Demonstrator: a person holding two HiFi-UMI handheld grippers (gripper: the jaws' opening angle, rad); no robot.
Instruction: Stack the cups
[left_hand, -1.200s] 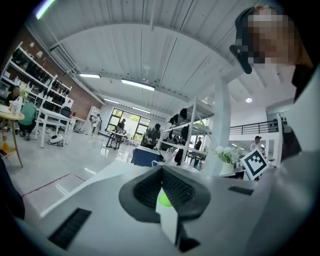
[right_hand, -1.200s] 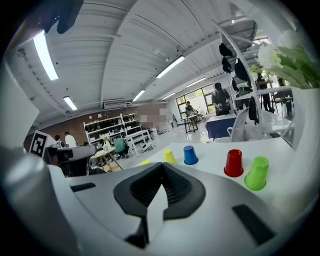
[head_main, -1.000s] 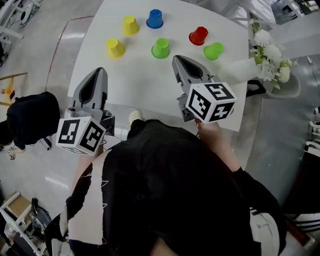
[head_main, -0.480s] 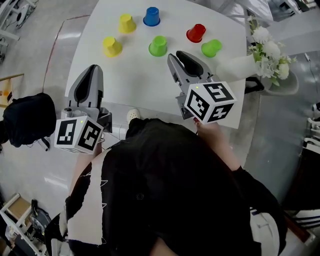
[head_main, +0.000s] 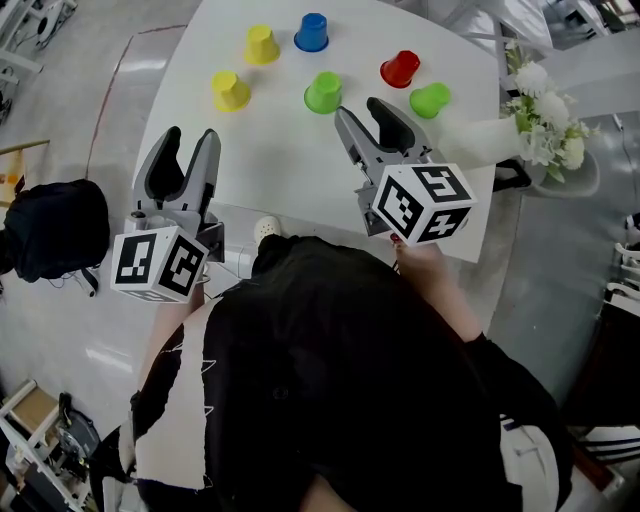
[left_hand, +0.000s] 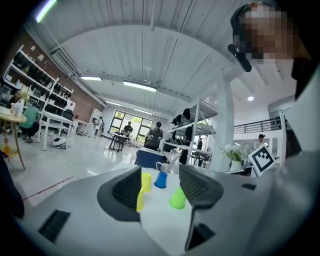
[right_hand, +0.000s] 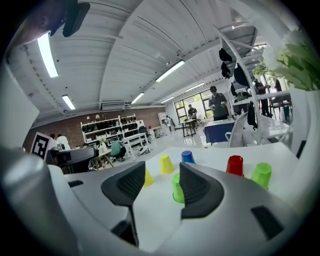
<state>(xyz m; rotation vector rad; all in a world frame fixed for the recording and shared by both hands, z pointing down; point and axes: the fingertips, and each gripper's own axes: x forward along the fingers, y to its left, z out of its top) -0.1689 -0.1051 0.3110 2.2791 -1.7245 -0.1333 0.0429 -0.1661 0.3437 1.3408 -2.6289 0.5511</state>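
Looking down through the head view, I have six cups standing upside down on the white table (head_main: 270, 150), all apart from one another and none stacked. On the left are the near yellow plastic cup (head_main: 230, 92) and the far yellow plastic cup (head_main: 261, 46). The blue plastic cup (head_main: 311, 33) stands at the far edge. The middle green plastic cup (head_main: 323, 93) sits near the centre, with the red plastic cup (head_main: 399, 70) and the right-hand green plastic cup (head_main: 430, 100) off to its right.

My left gripper (head_main: 190, 140) hovers at the table's near left edge. Its jaws have just been opening and now stand well apart, with nothing between the pads; in its own view the cups show only far ahead through the gap.

My right gripper (head_main: 360, 110) hangs over the near part of the table. Its jaws have also just been opening and are spread wide, gripping nothing. The middle green plastic cup shows through their gap in the right gripper view, further out on the table and untouched.

A white vase (head_main: 480, 140) of white flowers (head_main: 540, 110) stands at the table's right edge.
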